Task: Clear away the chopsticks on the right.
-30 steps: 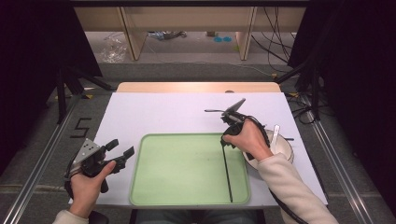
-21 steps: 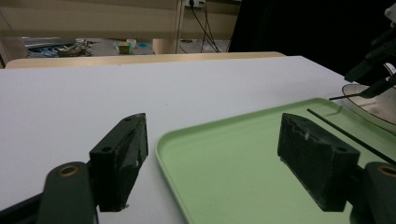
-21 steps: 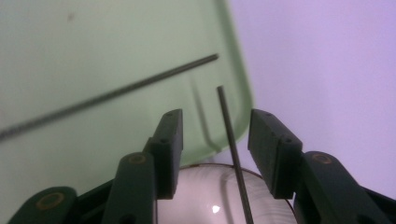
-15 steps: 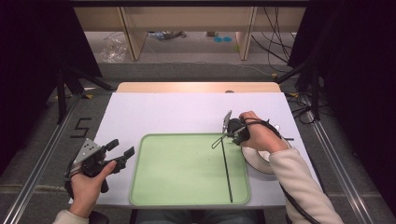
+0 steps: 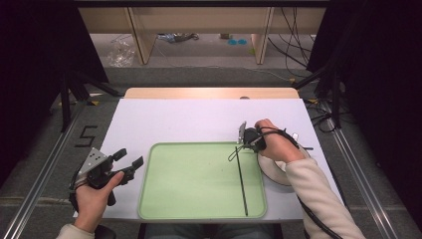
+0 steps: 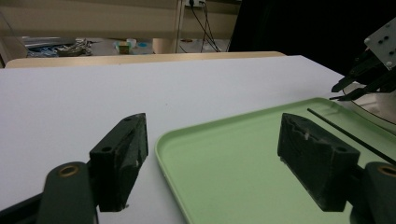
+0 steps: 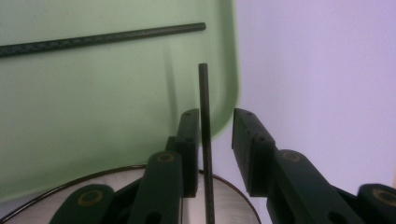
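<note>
From the high view, the right gripper (image 5: 245,141) hovered at the far right corner of the green tray (image 5: 199,209) on the white bench (image 5: 174,119), beside a round bowl (image 5: 276,174); one black rod (image 5: 241,179) lay in the tray. In the left gripper view, the left gripper (image 6: 215,154) held its jaws spread wide and empty over the tray's near-left edge. In the right gripper view, the jaws, which had just been closing, stood either side of a second black rod (image 7: 204,116), the left pad alongside it, the right pad apart.
</note>
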Demonstrator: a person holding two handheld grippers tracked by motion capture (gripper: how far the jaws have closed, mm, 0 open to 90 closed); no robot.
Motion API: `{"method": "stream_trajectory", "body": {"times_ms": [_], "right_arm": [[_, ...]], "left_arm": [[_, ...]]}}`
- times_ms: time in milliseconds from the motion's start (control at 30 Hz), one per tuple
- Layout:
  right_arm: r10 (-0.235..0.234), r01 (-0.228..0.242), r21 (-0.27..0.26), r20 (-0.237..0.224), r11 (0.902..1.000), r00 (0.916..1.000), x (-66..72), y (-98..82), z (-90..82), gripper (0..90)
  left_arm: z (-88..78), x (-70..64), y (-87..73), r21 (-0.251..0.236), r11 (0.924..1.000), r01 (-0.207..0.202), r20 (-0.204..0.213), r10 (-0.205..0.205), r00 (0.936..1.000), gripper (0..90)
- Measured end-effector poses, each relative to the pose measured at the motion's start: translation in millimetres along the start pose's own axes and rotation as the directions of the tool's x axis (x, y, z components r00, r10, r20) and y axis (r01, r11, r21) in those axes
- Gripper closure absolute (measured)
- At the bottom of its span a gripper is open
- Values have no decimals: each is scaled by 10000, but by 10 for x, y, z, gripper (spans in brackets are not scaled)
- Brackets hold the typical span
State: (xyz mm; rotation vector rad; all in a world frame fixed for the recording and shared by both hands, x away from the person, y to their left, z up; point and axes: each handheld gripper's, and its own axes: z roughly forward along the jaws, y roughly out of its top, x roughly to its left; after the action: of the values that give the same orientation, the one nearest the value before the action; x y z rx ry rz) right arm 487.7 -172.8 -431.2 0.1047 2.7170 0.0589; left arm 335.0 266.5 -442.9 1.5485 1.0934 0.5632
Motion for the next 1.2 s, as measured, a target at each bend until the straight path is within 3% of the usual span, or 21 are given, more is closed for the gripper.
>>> {"method": "stream_trajectory", "body": {"times_ms": [133, 267, 333, 367, 467, 500, 600, 733, 867, 1000, 1033, 1200], "right_arm": [[148, -148, 137, -23, 9998, 9999, 20, 9, 2, 758], [-57, 57, 134, -1, 9999, 10000, 2, -2, 33, 781], [267, -266, 233, -70, 9994, 9996, 13, -3, 38, 803], [-167, 166, 158, 52, 9997, 9998, -14, -11, 52, 810], [-190, 189, 190, 50, 9996, 9998, -10, -12, 62, 841], [47, -47, 321, -3, 9995, 10000, 10, -13, 62, 856], [-285, 282, 203, 138, 9994, 9995, 1, -2, 66, 877], [-213, 210, 148, 201, 9997, 9996, 10, 0, 52, 878], [184, -174, -129, 738, 9998, 9971, 5, 15, -28, 879], [121, -65, -482, 1168, 9988, 9931, -37, 16, -86, 880], [479, -386, -691, 1389, 9969, 9891, -36, 22, -134, 880], [880, -685, -1156, 1734, 9909, 9809, -58, 24, -220, 880]], "left_arm": [[-1, 1, 0, -2, 10000, 7, 0, -7, 10000, 244], [0, 1, 0, 6, 10000, 1, 1, -1, 10000, 244], [-1, 1, 0, 1, 10000, -4, -5, 4, 10000, 244], [-1, 2, 0, 11, 10000, -2, -4, 2, 10000, 244], [-1, 1, 1, -2, 10000, -3, 2, 3, 10000, 244], [-1, 1, 0, -6, 10000, -1, -1, 1, 10000, 244], [-3, 1, 1, -5, 10000, -16, -6, 16, 10000, 244], [-3, 1, 1, -6, 10000, -22, -12, 22, 10000, 244], [-3, 1, 1, -8, 10000, -17, -16, 17, 10000, 244], [-4, 1, 2, -20, 10000, -20, -21, 20, 10000, 244], [-4, 2, 2, -24, 10000, -14, -23, 14, 10000, 244], [-4, 1, 2, -19, 10000, -23, -26, 23, 10000, 244]]}}
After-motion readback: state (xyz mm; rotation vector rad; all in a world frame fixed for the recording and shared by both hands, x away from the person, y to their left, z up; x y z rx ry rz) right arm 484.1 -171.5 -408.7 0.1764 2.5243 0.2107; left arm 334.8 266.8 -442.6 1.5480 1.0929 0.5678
